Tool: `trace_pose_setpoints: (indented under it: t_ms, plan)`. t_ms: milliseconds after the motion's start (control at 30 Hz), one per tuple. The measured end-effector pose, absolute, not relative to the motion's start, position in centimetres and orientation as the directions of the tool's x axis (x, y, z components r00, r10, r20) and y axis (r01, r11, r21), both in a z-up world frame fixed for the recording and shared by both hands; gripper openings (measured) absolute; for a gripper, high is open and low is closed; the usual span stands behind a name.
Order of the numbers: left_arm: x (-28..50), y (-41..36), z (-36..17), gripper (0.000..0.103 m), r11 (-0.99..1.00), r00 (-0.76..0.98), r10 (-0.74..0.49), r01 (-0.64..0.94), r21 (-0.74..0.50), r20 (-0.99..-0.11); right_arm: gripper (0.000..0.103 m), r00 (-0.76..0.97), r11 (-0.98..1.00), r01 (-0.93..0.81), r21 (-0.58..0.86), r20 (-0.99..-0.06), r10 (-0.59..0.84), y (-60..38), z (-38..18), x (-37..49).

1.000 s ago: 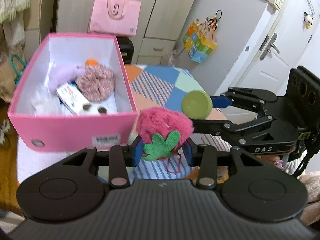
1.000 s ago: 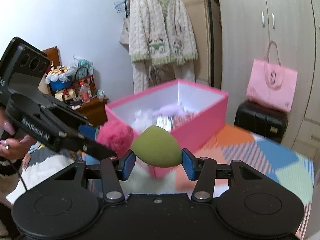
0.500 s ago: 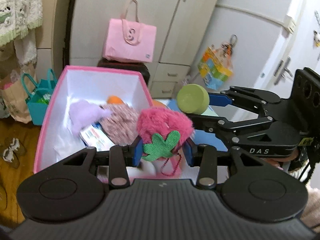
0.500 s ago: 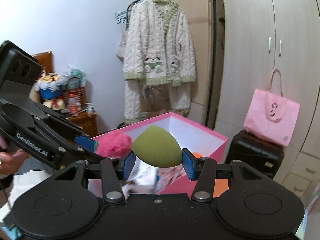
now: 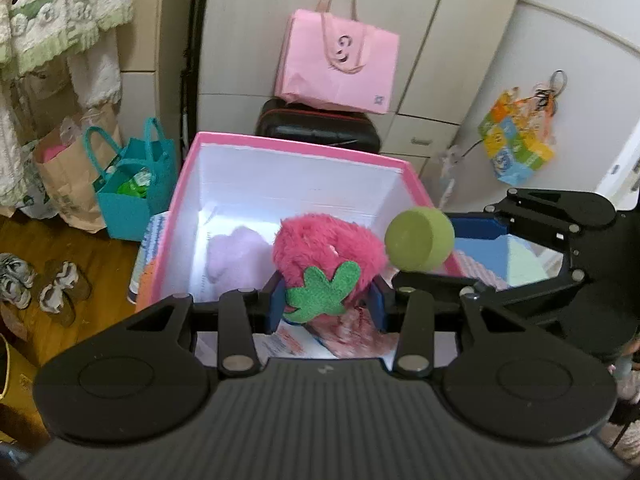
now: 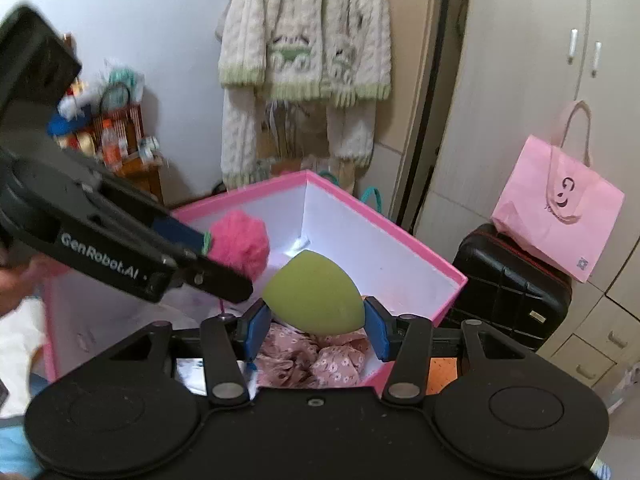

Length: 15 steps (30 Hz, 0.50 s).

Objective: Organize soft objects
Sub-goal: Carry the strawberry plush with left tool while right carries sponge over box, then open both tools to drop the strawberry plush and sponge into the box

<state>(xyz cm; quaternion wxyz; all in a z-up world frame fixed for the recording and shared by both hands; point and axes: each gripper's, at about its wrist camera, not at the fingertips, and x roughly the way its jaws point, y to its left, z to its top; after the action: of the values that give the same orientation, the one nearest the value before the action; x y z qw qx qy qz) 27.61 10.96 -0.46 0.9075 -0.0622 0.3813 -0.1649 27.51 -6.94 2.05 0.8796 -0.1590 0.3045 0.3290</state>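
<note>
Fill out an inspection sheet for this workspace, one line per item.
Surface: patchwork cloth beside the box.
Job's things: pink box open; fluffy strawberry and green sponge held over it; lilac plush and floral scrunchie inside.
Clutter: teal bag, slippers on the floor.
Grippers: left gripper shut on the strawberry; right gripper shut on the sponge.
Cables: nothing seen.
Surroundings: pink bag, black case, wardrobe.

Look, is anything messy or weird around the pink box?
Nothing looks spilled or broken. The pink box sits open with soft things inside. The left claw holds a fuzzy strawberry and the right claw a green sponge, both above it.
</note>
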Motion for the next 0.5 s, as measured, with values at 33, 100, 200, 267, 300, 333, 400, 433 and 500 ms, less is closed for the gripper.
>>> trace_pose_setpoints:
  t_ms: [33,100,200,267,300,333,400,433,500]
  plan:
    - [28.0,11.0,-0.6,0.041,0.942,0.652,-0.336,0.246,-0.230,-0.679,0.056,0.595,0.732,-0.676,-0.087,-0.651,0.472,-6.4,1.7,28.0]
    - [28.9,11.0,-0.8,0.041,0.946,0.645,-0.322,0.246,-0.210,-0.693,0.056,0.589,0.723,-0.682,-0.107,-0.666,0.458,-5.6,1.1,28.6]
    - [30.2,10.7,-1.0,0.041,0.946,0.623,-0.320,0.253,-0.203,-0.714,0.056,0.594,0.705,-0.691,-0.159,-0.681,0.429,-4.5,0.2,29.3]
    - [30.9,10.4,-1.4,0.041,0.951,0.618,-0.301,0.252,-0.179,-0.727,0.056,0.576,0.694,-0.704,-0.150,-0.692,0.435,-4.2,-0.3,30.0]
    - [31.3,10.2,-1.6,0.041,0.956,0.619,-0.283,0.247,-0.161,-0.733,0.057,0.569,0.684,-0.714,-0.147,-0.692,0.445,-4.1,-0.5,30.2]
    - [31.5,10.1,-1.8,0.041,0.961,0.624,-0.263,0.238,-0.142,-0.736,0.058,0.569,0.677,-0.720,-0.153,-0.687,0.451,-4.1,-0.8,30.4]
    - [31.9,10.0,-2.1,0.043,0.964,0.622,-0.251,0.230,-0.134,-0.741,0.060,0.558,0.671,-0.728,-0.139,-0.688,0.463,-4.2,-1.0,30.9]
    - [32.1,10.1,-2.3,0.044,0.964,0.619,-0.254,0.223,-0.143,-0.743,0.061,0.551,0.674,-0.729,-0.121,-0.688,0.472,-4.4,-1.0,31.2]
    - [32.1,10.4,-2.4,0.044,0.964,0.615,-0.260,0.216,-0.158,-0.744,0.065,0.539,0.675,-0.733,-0.088,-0.680,0.497,-4.7,-0.8,31.3]
